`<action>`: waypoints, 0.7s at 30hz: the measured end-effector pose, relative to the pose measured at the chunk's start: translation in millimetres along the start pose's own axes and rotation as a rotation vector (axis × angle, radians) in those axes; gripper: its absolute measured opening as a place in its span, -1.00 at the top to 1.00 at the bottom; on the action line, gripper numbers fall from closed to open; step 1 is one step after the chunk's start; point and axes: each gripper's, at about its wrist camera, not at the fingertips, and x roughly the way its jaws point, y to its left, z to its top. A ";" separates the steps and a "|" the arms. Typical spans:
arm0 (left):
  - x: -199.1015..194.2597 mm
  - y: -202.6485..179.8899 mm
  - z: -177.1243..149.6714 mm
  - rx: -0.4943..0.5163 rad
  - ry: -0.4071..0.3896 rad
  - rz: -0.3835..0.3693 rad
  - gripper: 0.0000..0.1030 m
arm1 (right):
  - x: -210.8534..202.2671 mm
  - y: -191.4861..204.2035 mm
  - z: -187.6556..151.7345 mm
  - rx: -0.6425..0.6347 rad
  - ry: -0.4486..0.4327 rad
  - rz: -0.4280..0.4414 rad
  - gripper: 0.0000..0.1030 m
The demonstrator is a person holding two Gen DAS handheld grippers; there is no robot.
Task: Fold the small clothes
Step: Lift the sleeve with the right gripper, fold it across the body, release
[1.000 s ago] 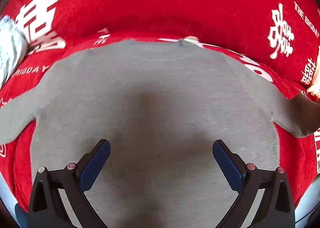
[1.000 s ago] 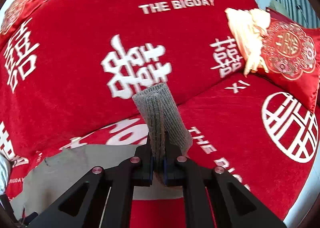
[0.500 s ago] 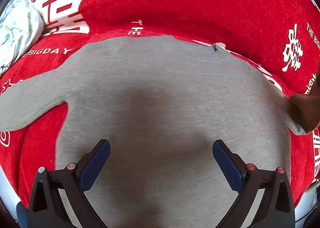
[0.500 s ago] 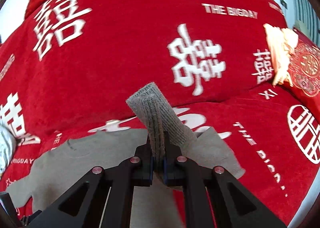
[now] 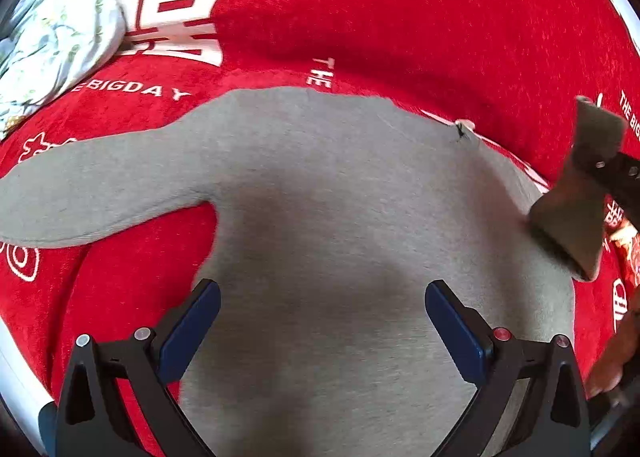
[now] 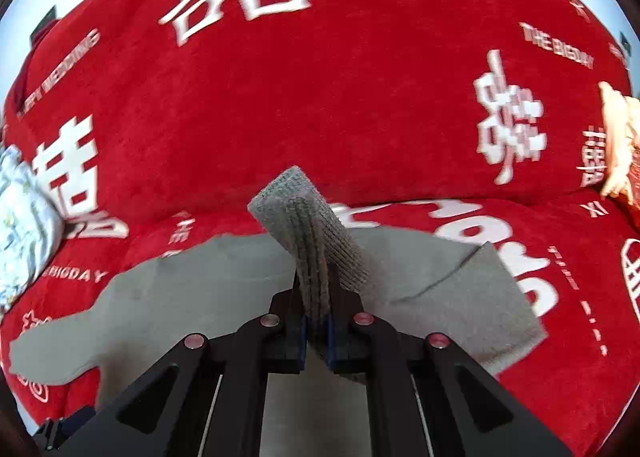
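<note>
A small grey long-sleeved sweater (image 5: 340, 225) lies flat on the red cover (image 5: 380, 17). Its left sleeve (image 5: 92, 193) stretches out to the left. My left gripper (image 5: 322, 317) is open and empty, hovering over the lower body of the sweater. My right gripper (image 6: 316, 331) is shut on the ribbed cuff (image 6: 308, 225) of the right sleeve and holds it lifted and folded inward over the sweater body (image 6: 200, 297). In the left wrist view the lifted sleeve (image 5: 572, 209) and right gripper show at the right edge.
A white floral cloth (image 5: 52, 45) lies bundled at the far left, also in the right wrist view (image 6: 20, 225). A red embroidered cushion with cream fringe (image 6: 620, 145) sits at the right. The red cover carries white characters and lettering.
My right gripper has carried the sleeve cuff leftward, over the sweater body. The left gripper has shifted right and stays open.
</note>
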 end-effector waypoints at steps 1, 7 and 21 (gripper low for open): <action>-1.7 4.5 0.7 -0.008 -0.004 -0.003 -0.99 | 2.0 7.8 -2.1 -0.011 0.006 0.007 0.85; -10.3 30.1 0.3 -0.057 -0.018 0.001 -0.99 | 16.0 59.9 -19.5 -0.090 0.043 0.064 0.85; -12.0 62.0 -5.3 -0.148 -0.022 0.010 -0.99 | 54.7 109.0 -57.0 -0.161 0.170 0.150 0.85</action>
